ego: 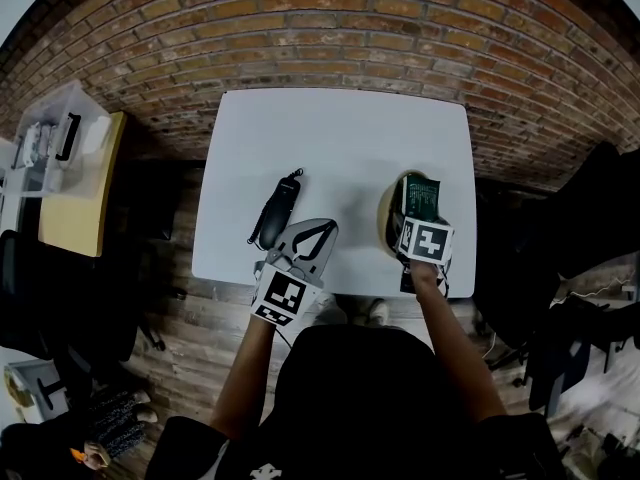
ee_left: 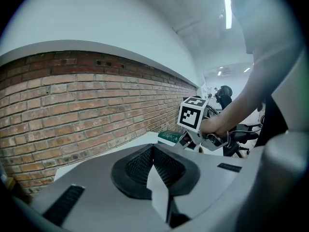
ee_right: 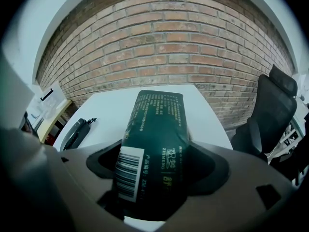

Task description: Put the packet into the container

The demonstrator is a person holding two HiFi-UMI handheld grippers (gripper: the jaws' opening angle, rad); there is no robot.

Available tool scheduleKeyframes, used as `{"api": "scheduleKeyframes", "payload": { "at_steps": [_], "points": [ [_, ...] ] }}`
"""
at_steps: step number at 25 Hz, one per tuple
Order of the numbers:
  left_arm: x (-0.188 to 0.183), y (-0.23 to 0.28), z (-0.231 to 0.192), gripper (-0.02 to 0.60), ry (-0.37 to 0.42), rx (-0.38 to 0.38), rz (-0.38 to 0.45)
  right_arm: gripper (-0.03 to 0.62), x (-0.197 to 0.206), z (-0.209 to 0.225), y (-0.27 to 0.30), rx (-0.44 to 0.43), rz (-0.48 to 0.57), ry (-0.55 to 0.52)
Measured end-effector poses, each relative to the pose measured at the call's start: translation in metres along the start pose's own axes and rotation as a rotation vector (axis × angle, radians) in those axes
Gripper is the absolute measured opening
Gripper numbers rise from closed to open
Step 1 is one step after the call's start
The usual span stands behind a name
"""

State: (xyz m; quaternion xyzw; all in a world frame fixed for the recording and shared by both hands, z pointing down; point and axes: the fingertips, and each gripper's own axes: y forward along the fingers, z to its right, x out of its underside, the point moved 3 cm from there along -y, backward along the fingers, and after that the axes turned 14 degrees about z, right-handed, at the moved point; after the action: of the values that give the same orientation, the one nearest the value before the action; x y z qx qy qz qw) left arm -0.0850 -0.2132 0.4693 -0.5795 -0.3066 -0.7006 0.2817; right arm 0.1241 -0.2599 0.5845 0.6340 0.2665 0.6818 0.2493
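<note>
A dark green packet (ego: 421, 197) with a white barcode label stands tilted in my right gripper (ego: 416, 222), which is shut on its lower end. It hangs over a round container with a tan rim (ego: 384, 215) near the right edge of the white table (ego: 340, 138). The packet (ee_right: 157, 129) fills the space between the jaws of the right gripper (ee_right: 154, 164) and hides the container below. The left gripper (ego: 322, 228) rests shut and empty over the table's front edge; in its own view the left gripper (ee_left: 154, 151) has its jaws meeting, with the packet (ee_left: 170, 136) beyond them.
A black handheld device with a cord (ego: 275, 211) lies on the table just left of the left gripper, and the device (ee_right: 75, 133) shows again at the far left. A black office chair (ee_right: 270, 110) stands to the right. A yellow side table (ego: 80, 193) carries a clear box (ego: 55, 138).
</note>
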Motion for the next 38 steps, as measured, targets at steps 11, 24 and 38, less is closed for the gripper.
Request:
{"api": "scheduleKeyframes", "payload": {
  "at_steps": [11, 24, 38],
  "points": [
    [0.0, 0.003, 0.005, 0.006, -0.008, 0.007, 0.004, 0.393, 0.013, 0.001, 0.012, 0.026, -0.065, -0.046],
    [0.001, 0.005, 0.005, 0.006, -0.022, 0.019, 0.015, 0.388, 0.021, 0.003, 0.025, 0.004, -0.233, -0.1],
    [0.003, 0.002, 0.009, 0.006, -0.034, 0.014, 0.016, 0.388, 0.031, 0.0, 0.039, 0.017, -0.357, -0.113]
  ]
}}
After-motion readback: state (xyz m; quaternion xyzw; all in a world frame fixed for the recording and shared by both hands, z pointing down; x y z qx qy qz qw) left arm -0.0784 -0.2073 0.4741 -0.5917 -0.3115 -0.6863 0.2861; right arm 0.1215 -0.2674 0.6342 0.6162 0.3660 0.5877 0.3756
